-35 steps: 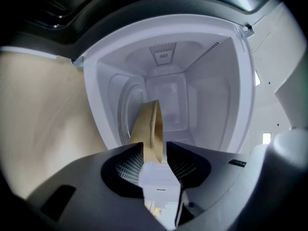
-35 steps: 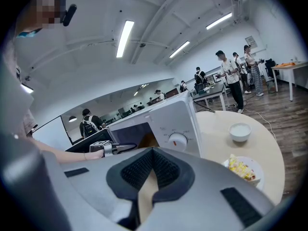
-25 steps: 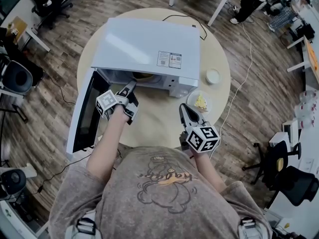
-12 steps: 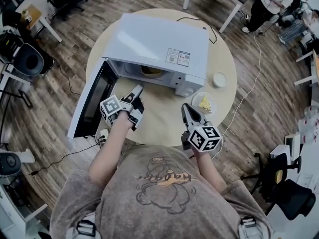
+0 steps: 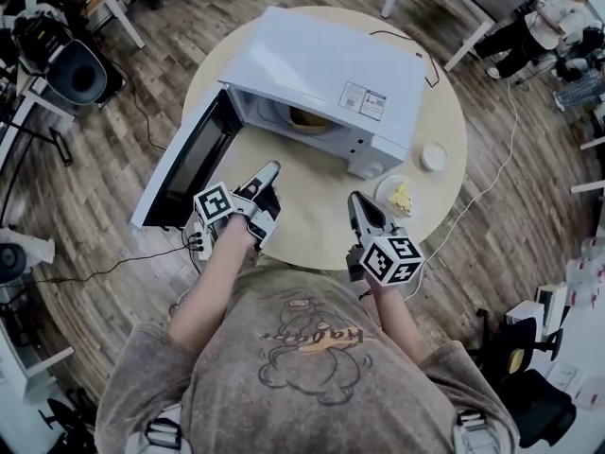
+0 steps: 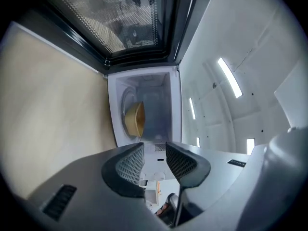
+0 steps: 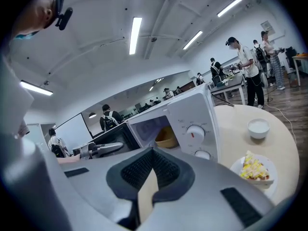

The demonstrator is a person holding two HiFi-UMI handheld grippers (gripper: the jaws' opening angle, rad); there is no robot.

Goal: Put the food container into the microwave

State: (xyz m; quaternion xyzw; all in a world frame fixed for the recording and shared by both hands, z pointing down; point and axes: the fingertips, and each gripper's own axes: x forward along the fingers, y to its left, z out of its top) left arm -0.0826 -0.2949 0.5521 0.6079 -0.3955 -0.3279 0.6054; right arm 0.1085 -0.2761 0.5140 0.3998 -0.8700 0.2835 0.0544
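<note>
In the head view the microwave (image 5: 321, 74) takes up the far half of the round tabletop (image 5: 312, 211). Its door (image 5: 184, 159) is swung wide out over the left edge, and the container (image 5: 307, 118) sits inside the cavity. I judge the placing itself done, with only the door left to deal with. My left gripper (image 5: 272, 168) hangs in front of the opening, near the tabletop's near-left edge, between the door and the cavity. My right gripper (image 5: 356, 199) hangs by the near-right edge, just beside a plate (image 5: 386, 189) of food, and a small bowl (image 5: 434, 156) stands farther along the right edge. In the left gripper view my jaws stand partly apart with nothing between them, having just been closing a little. They point straight into the cavity, where the container (image 6: 134, 119) rests well clear of my tips, and the door (image 6: 125, 23) runs across the top. In the right gripper view my jaws meet tip to tip and hold nothing. Past them I see the knobs (image 7: 194, 133) and the container (image 7: 167, 137) in the open cavity. As I judge it, the next move is to bring the left gripper round to the door's outer face. I would then push near its free edge and swing it shut without nudging the microwave across the tabletop.
</note>
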